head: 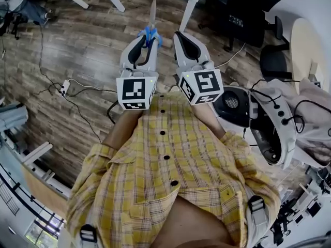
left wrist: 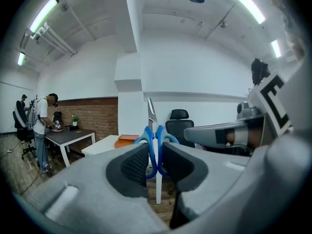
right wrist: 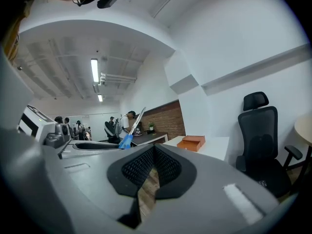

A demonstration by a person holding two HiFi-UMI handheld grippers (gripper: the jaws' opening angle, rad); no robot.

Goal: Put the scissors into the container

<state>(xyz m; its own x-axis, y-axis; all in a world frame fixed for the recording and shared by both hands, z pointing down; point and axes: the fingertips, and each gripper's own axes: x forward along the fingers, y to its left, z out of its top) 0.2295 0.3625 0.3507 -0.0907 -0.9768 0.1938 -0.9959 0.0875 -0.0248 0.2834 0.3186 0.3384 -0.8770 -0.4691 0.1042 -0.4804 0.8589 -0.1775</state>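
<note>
Scissors (head: 151, 26) (left wrist: 155, 139) (right wrist: 127, 131): blue plastic loop handles; grey metal blades lying together as one narrow pointed strip.
Scissors place: up in the air over the wood floor (head: 88, 45), ahead of the person's chest; handles pinched in the left tongs, blades sticking out past the tips and pointing away from the person.
Left tongs (head: 147, 41) (left wrist: 156, 162): closed onto both blue loops, black ribbed pads pressing from either side; loops squeezed side by side, their tops bulging out above the pads.
Blade, left gripper view: stands upright above the handles, thin, against the white wall.
Right tongs (head: 185, 43) (right wrist: 153, 160): pads met at the tips, nothing between them; thin wedge slit lower down with floor showing through.
Tongs relation: side by side, near, not touching; right tongs just beside the scissors but apart from them.
Right gripper view: scissors off to the left, blue end low, blade slanting up to the right.
Cubes (head: 135, 92): black-and-white square markers, one on each tongs, facing the head camera.
Shirt (head: 170, 159): yellow plaid, dark buttons, fills the lower head view.
Background: black chair (right wrist: 261, 140); orange box (right wrist: 192, 143) on a white bench (right wrist: 214, 145); brick wall (left wrist: 92, 113); people standing far off.
</note>
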